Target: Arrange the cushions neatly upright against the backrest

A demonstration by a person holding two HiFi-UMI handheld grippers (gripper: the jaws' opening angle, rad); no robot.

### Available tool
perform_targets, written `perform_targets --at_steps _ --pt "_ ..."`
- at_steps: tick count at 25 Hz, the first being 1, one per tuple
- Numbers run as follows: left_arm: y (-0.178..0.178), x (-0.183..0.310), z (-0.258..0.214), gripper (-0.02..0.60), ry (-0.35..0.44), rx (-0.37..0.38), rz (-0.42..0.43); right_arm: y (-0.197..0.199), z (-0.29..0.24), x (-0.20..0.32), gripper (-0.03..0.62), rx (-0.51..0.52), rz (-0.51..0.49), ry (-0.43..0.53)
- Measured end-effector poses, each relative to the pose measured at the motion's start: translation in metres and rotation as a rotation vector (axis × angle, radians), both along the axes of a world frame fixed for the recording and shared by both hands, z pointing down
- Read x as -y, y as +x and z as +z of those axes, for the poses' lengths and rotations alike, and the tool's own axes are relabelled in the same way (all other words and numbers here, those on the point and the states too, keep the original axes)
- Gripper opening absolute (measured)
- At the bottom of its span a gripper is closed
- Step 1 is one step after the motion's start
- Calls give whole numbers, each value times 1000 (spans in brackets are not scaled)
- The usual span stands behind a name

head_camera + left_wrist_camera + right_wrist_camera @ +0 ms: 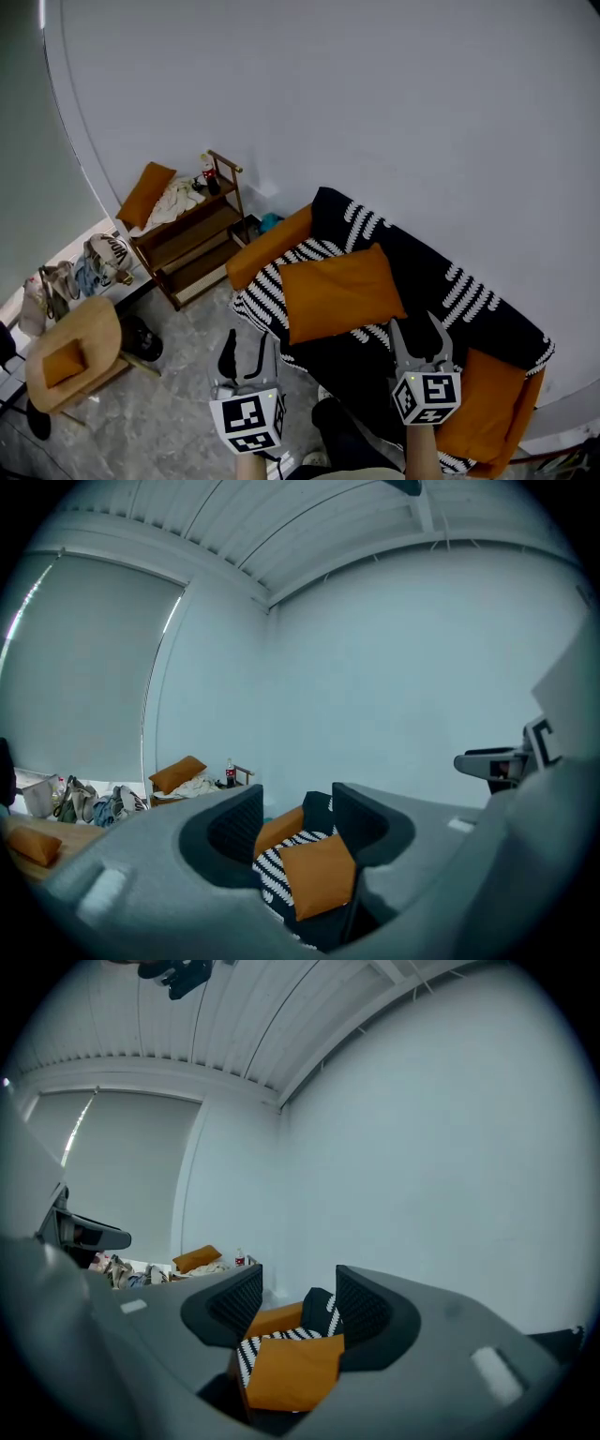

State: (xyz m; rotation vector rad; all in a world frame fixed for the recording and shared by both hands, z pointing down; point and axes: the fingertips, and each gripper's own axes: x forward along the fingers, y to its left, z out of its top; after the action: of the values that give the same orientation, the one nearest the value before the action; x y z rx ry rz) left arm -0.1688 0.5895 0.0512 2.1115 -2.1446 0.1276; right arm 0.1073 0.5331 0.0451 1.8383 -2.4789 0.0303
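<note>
An orange cushion (337, 292) lies flat on the sofa seat, on a black-and-white striped throw (441, 281) that covers the seat and backrest. Both grippers hang in front of the sofa, apart from the cushion. My left gripper (247, 354) is open over the floor near the sofa's left corner. My right gripper (417, 336) is open just short of the cushion's near right corner. In the left gripper view the cushion (319, 876) shows far off between the open fingers of the gripper (295, 827). In the right gripper view it (291, 1372) shows the same way beyond that gripper (298, 1307).
The sofa has orange arms at the left (270, 246) and right (487, 403). A wooden shelf unit (192, 244) to the left holds another orange cushion (145, 194), cloth and a bottle (208, 169). A round wooden chair (75, 352) with an orange pad stands at the far left, with bags (94, 262) behind it.
</note>
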Motion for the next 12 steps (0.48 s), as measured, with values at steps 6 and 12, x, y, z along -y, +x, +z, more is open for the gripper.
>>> perform_targets --at_steps 6,12 --pt "-7 68 4 235 -12 11 -29 -2 9 77 241 3 -15 -17" --pt "-5 161 -4 235 -13 19 -44 5 4 175 241 12 -23 -21"
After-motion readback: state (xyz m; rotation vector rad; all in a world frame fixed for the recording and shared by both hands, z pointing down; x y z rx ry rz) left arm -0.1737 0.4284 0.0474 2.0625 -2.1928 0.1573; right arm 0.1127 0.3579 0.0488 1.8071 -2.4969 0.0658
